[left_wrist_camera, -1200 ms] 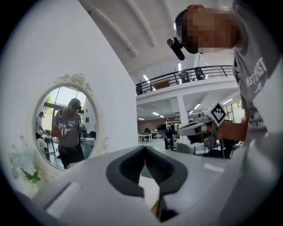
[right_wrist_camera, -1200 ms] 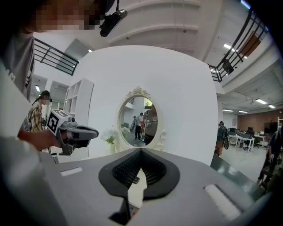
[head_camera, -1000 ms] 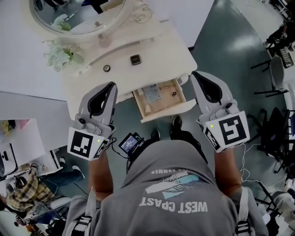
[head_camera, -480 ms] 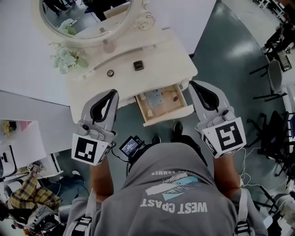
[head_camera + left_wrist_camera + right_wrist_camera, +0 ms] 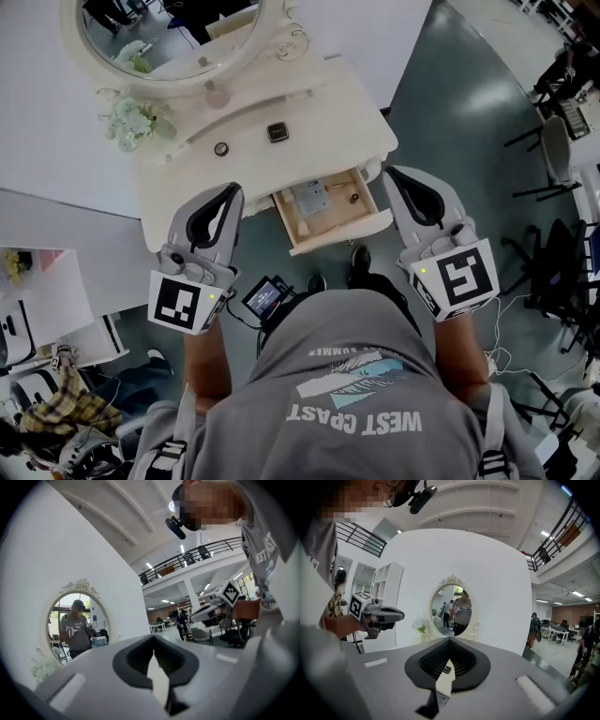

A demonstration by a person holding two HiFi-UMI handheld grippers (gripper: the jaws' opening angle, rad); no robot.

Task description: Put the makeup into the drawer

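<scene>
The person stands at the front edge of a cream desk (image 5: 319, 103), both forearms (image 5: 206, 361) reaching forward from the body, one on each side of the open drawer (image 5: 342, 234). The drawer is pulled out from the right half of the desk's front.

The left gripper (image 5: 232, 190) is held roughly level. Its tips lie over the desk's front edge just left of the drawer, and its marker cube (image 5: 183, 305) faces up near the wrist. In its own view the left gripper (image 5: 153, 637) has its jaws pressed together at the tips, with nothing between them.

The right gripper (image 5: 392, 173) sits by the desk's front right corner, just right of the drawer. Most of its body hangs over the grey floor (image 5: 459, 112). In its own view the right gripper (image 5: 449, 639) also has its tips meeting and holds nothing. The desk top shows through the hollow behind the pads.

The makeup lies on the desk top, well apart from both grippers. A square dark case (image 5: 277, 132) sits near the middle and a small round pot (image 5: 221, 148) to its left, both between the front edge and the mirror (image 5: 169, 37) at the back edge. Flowers (image 5: 131, 122) stand at the back left corner.

Inside the drawer lie a pale flat pack (image 5: 309, 197) and a couple of smaller bits too small to identify.
</scene>
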